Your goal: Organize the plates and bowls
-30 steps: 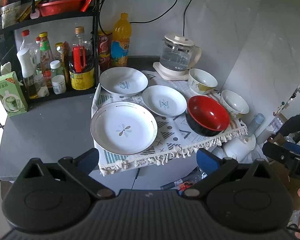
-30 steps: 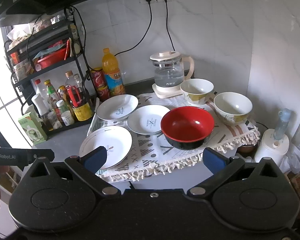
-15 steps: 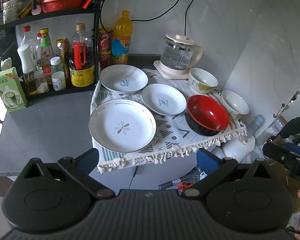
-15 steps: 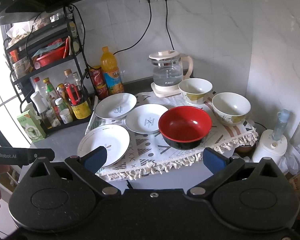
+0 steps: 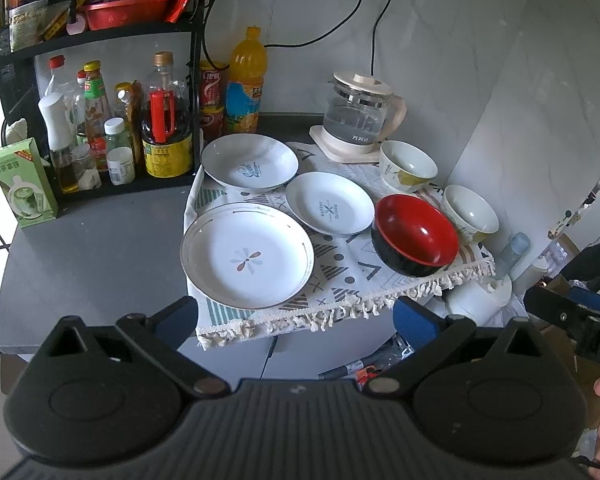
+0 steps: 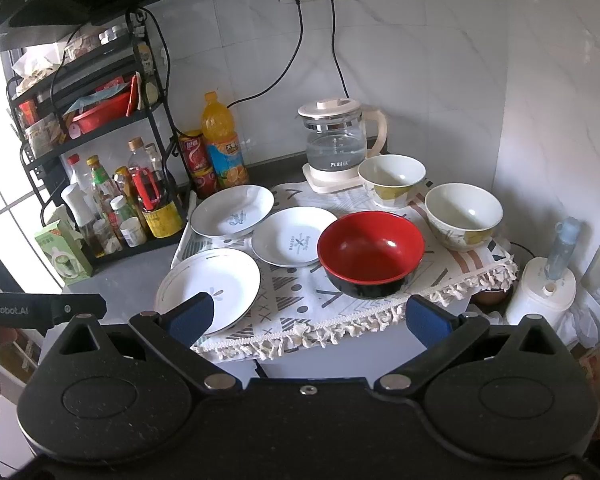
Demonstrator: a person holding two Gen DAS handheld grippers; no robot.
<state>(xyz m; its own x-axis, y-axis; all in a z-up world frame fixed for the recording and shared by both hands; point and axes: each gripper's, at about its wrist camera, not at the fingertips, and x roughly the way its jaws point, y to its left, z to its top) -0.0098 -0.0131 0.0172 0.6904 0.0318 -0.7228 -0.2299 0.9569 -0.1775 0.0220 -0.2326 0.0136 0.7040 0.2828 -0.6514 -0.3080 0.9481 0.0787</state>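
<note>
Three white plates lie on a patterned cloth point(image 5: 340, 276): a large flower plate point(image 5: 247, 254) in front, a deep plate point(image 5: 249, 161) behind it, a small plate point(image 5: 329, 202) to the right. A red and black bowl point(image 5: 415, 234) sits near the cloth's front edge, with two cream bowls point(image 5: 408, 165) point(image 5: 469, 213) further right. My left gripper point(image 5: 296, 320) hangs open before the counter edge, holding nothing. My right gripper point(image 6: 306, 318) is open too, short of the red bowl point(image 6: 370, 251) and flower plate point(image 6: 208, 283).
A glass kettle point(image 5: 360, 114) stands at the back by the wall. A black rack point(image 5: 100, 40) with bottles and jars fills the left; an orange drink bottle point(image 5: 244, 80) stands beside it. A green carton point(image 5: 22, 188) sits on the grey counter point(image 5: 92, 248).
Both grippers have drifted slightly closer to the counter and shifted their view a little. The dishes have not moved, and both grippers stay open.
</note>
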